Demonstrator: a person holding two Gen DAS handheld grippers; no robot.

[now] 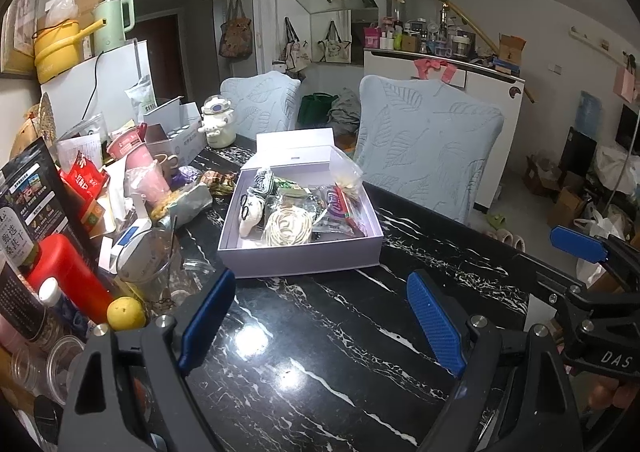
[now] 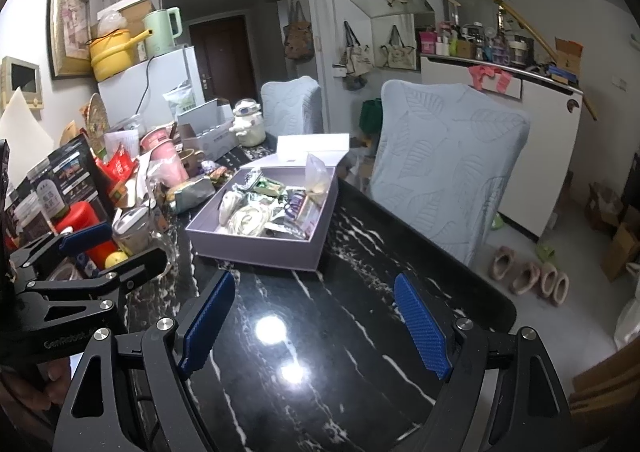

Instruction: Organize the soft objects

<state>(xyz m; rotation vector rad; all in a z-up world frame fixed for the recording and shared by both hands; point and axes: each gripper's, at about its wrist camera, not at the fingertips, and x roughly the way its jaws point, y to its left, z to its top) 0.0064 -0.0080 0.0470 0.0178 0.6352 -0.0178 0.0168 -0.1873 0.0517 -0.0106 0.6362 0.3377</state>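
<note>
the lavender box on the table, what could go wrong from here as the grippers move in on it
The lavender box is already packed, so adding more could push the clear bag sticking up above its wall over the edge. The clear glass and lemon stand close beside the left gripper, so a sideways sweep may knock them. Both the left and the right gripper are open and empty.

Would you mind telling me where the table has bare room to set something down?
The black marble table is bare between the lavender box and both open grippers, left gripper and right gripper, and along the strip beside the blue-covered chair. The side past the red container and lemon is crowded.
</note>
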